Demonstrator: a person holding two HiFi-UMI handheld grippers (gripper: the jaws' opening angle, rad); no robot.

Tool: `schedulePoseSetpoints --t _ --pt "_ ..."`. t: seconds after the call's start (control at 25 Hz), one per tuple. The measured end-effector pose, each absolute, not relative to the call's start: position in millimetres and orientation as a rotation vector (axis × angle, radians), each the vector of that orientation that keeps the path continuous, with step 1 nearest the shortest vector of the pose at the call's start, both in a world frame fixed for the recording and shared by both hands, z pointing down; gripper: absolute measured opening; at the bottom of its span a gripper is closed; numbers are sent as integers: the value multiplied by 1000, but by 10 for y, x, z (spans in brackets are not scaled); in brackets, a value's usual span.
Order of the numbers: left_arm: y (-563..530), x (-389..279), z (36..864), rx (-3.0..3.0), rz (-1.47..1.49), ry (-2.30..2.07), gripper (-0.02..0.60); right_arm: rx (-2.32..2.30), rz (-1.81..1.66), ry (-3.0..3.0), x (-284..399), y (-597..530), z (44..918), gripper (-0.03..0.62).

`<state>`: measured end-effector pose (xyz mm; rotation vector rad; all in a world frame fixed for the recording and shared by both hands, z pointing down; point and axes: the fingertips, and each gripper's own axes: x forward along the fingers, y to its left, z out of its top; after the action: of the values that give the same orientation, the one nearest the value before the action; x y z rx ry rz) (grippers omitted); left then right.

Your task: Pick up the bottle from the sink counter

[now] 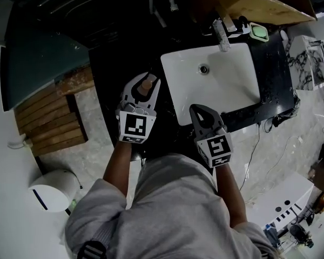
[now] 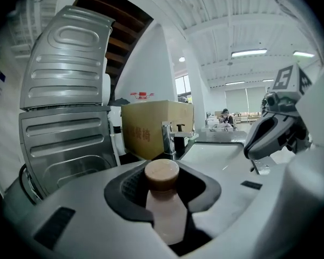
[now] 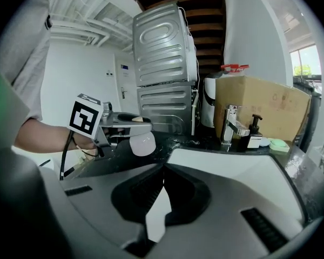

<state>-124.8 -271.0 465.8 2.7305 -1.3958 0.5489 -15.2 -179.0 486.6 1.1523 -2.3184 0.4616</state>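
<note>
A small pale bottle [image 2: 166,209] with a brown cap [image 2: 162,172] stands upright between the pads of my left gripper [image 2: 163,198], which is shut on it. In the head view the bottle [image 1: 146,85] shows between the white jaws of my left gripper [image 1: 142,92], held over the dark counter [image 1: 110,85] left of the white sink [image 1: 227,85]. From the right gripper view the bottle [image 3: 141,143] hangs lifted clear of the counter. My right gripper [image 1: 201,111] is shut and empty at the sink's front edge, its jaws [image 3: 161,182] meeting.
A chrome faucet [image 1: 222,36] and a green soap dish [image 1: 258,32] stand behind the sink. A cardboard box [image 3: 259,112] and a pump dispenser [image 3: 254,133] sit at the back. A ribbed metal appliance [image 2: 65,117] rises at the left. A wooden mat [image 1: 48,117] lies on the floor.
</note>
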Motion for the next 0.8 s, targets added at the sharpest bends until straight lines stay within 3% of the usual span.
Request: schedulePoseSetpoints --t 0.8 --pt "-2358 -1104 4166 2670 501 -1453 123 1444 310 -2420 23 -2132 4334 9"
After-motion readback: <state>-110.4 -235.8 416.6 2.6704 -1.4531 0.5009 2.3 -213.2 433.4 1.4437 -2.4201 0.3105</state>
